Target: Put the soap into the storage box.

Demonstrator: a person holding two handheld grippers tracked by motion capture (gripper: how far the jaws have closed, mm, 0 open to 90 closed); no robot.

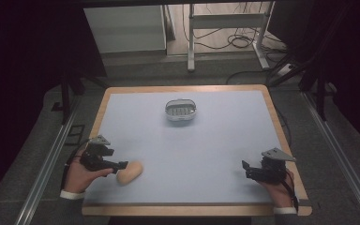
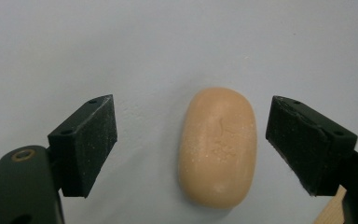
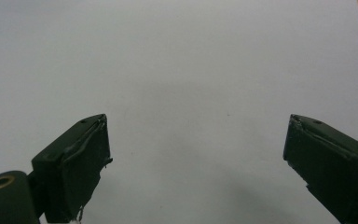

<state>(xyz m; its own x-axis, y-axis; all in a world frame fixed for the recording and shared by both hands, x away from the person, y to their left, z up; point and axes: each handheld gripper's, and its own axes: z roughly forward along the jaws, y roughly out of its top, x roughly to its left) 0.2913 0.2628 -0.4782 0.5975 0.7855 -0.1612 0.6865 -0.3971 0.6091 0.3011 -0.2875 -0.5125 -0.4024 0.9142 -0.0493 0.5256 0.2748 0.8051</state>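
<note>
A smooth, peach-coloured oval bar of soap (image 2: 217, 147) lies flat on the pale blue matte table mat (image 1: 215, 154), near the mat's front left corner. Its rounded faces look waxy, with a faint crease and a few specks. I have my left gripper (image 2: 191, 140) lined up so the bar sits between its black, grainy pads, which stand apart on either side without touching it; I judge this sets up a grasp across the bar's narrow width. Well apart, toward the far middle of the mat, sits a small grey oval soap dish with a slotted floor (image 1: 181, 110), probably where the bar belongs. My right gripper (image 3: 196, 163) waits over bare mat at the front right, jaws wide apart, holding nothing. A light wooden border (image 1: 281, 140) frames the mat.
</note>
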